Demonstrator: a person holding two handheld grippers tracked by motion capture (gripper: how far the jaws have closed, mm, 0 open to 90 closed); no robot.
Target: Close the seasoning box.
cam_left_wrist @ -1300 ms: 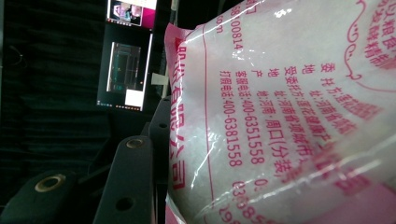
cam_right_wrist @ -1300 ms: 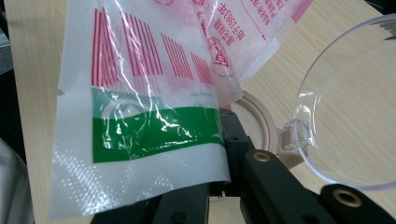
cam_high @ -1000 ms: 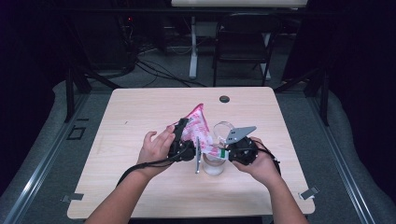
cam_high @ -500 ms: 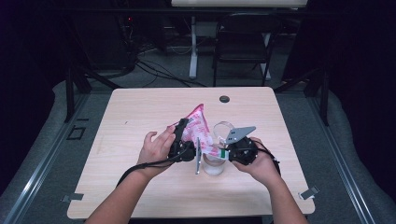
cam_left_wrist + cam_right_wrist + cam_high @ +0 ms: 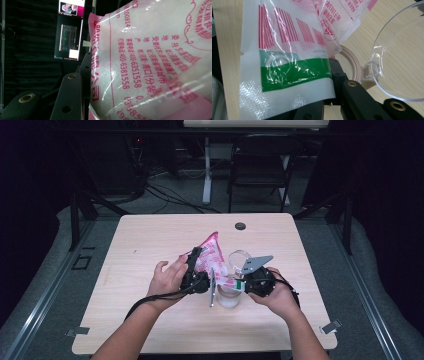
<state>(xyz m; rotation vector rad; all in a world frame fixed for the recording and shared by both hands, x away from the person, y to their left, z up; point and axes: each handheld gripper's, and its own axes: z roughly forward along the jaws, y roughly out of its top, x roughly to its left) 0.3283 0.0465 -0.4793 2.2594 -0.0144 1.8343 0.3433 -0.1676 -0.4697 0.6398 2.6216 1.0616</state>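
Both tools gripped the pink printed bag (image 5: 209,254), the left tool (image 5: 196,270) clamped on its filled body, the right tool (image 5: 239,284) pinching its lower corner over the clear jar (image 5: 231,292); judging by this, pouring remained undone.

A darkened recording lab, built around one lit table

A pale wooden table (image 5: 150,240) stands on grey carpet, ringed by black curtains; behind the table a folding chair (image 5: 260,170) and cables (image 5: 165,195) lie on the floor beside a white stand (image 5: 206,175). Beyond the table, glowing monitors (image 5: 68,41) hang against the dark drape. Metal brackets (image 5: 331,326) pin the table's near corners, and black frame legs (image 5: 80,205) stand at its left.
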